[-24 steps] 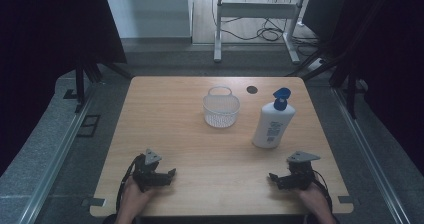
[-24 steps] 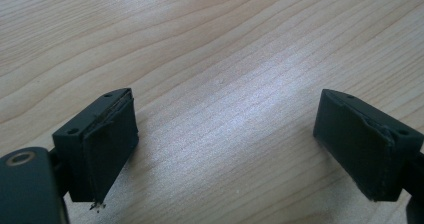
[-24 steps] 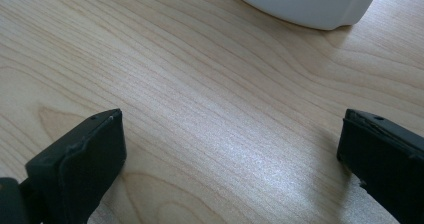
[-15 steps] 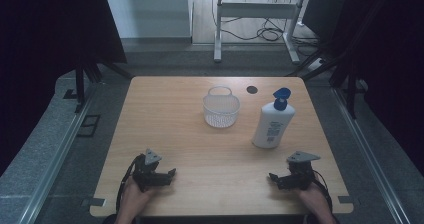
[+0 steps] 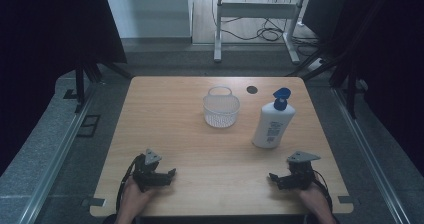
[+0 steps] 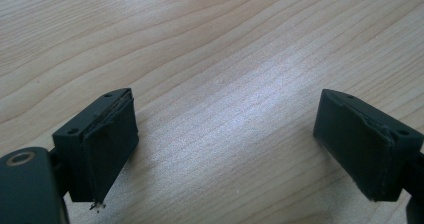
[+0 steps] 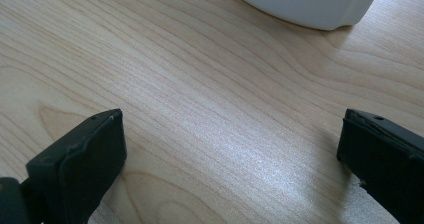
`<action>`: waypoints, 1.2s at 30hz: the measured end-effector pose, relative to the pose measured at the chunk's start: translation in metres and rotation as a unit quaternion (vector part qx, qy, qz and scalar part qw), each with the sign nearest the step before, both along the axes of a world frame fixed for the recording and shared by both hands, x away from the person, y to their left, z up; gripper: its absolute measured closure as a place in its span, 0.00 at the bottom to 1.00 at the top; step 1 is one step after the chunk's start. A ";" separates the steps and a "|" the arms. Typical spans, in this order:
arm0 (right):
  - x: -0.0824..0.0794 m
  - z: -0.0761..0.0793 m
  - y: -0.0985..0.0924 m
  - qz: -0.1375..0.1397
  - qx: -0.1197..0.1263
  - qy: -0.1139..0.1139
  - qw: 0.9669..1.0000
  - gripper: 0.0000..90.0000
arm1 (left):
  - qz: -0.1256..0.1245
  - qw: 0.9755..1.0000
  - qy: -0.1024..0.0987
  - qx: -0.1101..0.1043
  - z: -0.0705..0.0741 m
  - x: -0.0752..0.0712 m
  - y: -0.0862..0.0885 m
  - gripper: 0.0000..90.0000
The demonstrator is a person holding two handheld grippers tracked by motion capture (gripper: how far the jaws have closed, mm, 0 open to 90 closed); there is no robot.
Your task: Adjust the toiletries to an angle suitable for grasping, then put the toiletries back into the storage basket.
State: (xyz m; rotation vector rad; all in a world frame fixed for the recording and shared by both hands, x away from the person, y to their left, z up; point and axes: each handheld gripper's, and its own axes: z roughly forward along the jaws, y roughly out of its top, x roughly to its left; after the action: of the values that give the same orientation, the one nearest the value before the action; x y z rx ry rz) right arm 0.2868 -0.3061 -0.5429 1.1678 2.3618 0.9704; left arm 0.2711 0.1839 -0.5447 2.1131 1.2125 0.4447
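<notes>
- Two things matter here: white pump bottle (image 5: 271, 125) w/ blue pump head, and small white mesh basket (image 5: 221, 109) w/ handle. Neither is held or touched.
- Bottle stands upright, long axis vertical, toward the right edge of the table (image 5: 200, 184), about mid-depth. Basket stands just left of it, nearer the far edge, close to the table's centre line; the two are near but apart.
- Key relation: bottle lies straight ahead of the right gripper (image 5: 283, 180), slightly to its left. Its white base (image 7: 305, 1) shows at the top of the right gripper view, beyond the jaws, not between them. Right hand is clearly the nearer one; my guess is it takes the bottle.
- Right gripper: released, jaws wide apart, bare wood between them. It sits near the front-right corner.
- Left gripper (image 5: 161, 175): also released, jaws spread, nothing but wood grain between them; it sits near the front-left corner, well apart from both things.
- Label: bottle has a printed panel on its front, text too small to read; no brand legible.
- Small dark round spot (image 5: 252, 89) on the table by the far edge, betw. basket and bottle.
</notes>
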 end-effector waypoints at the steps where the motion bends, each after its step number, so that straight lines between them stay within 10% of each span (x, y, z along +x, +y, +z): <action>1: 0.000 0.000 0.000 0.001 0.000 0.000 1.000 0.00 | 0.000 1.000 0.000 0.000 0.000 0.000 0.000 0.11; 36: 0.003 0.018 -0.015 -0.011 0.018 0.005 1.000 0.15 | 0.001 1.000 0.000 -0.001 0.000 0.000 0.000 0.11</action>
State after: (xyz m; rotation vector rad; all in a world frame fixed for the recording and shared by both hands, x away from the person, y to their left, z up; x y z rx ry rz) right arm 0.2899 -0.3213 -0.5250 1.2111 2.3437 1.0078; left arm 0.2709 0.1837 -0.5447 2.1104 1.2158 0.4436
